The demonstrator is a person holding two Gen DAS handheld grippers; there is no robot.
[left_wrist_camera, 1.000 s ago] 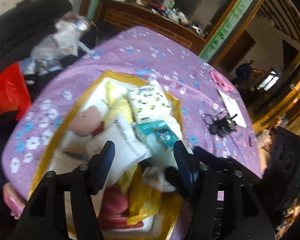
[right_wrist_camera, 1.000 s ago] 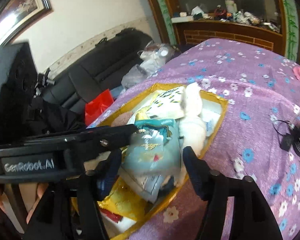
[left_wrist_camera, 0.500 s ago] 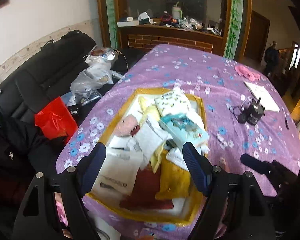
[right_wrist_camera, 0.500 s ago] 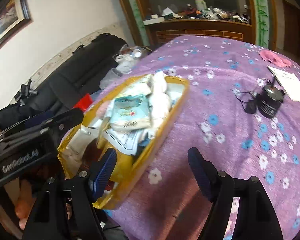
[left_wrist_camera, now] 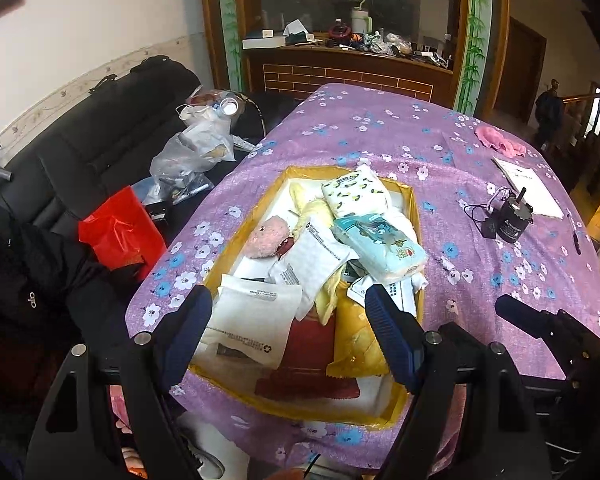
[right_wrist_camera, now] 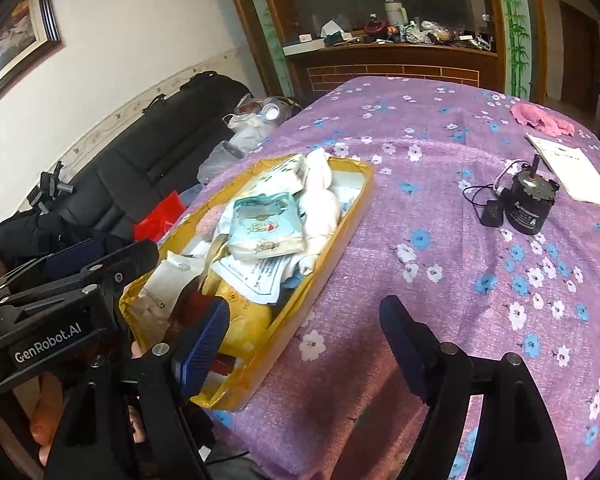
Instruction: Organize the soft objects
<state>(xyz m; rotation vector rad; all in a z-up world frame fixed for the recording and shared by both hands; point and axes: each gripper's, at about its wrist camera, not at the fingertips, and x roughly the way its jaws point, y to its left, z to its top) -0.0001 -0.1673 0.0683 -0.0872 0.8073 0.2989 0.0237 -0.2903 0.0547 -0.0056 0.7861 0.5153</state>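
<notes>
You have one yellow tray (left_wrist_camera: 415, 216) on the desk (left_wrist_camera: 380, 136), heaped with soft things. On top sit two tissue packs: a pale blue one (left_wrist_camera: 380, 242) and a white one with dark specks (left_wrist_camera: 356, 196) behind it. Beside them lie one pink plush (left_wrist_camera: 266, 236), two white pouches with printed text (left_wrist_camera: 312, 258) and one yellow bag (left_wrist_camera: 358, 340) near the front rim.

Your left gripper (left_wrist_camera: 288, 330) hangs above the tray's near end, spread wide with nothing between its two blue pads. Your right gripper (right_wrist_camera: 304, 334) is also spread and holds nothing, its left pad over the tray's near corner and its right pad over bare cloth.

Off to the right on the desk stand one black motor (right_wrist_camera: 530, 204) with a cord, one white booklet (right_wrist_camera: 572, 172) and one pink cloth (right_wrist_camera: 540, 118).

Only the left view shows the plush clearly, along with one red bag (left_wrist_camera: 120, 232) on the black sofa (left_wrist_camera: 100, 148). Only the right view shows one framed picture (right_wrist_camera: 16, 36) on the wall.
</notes>
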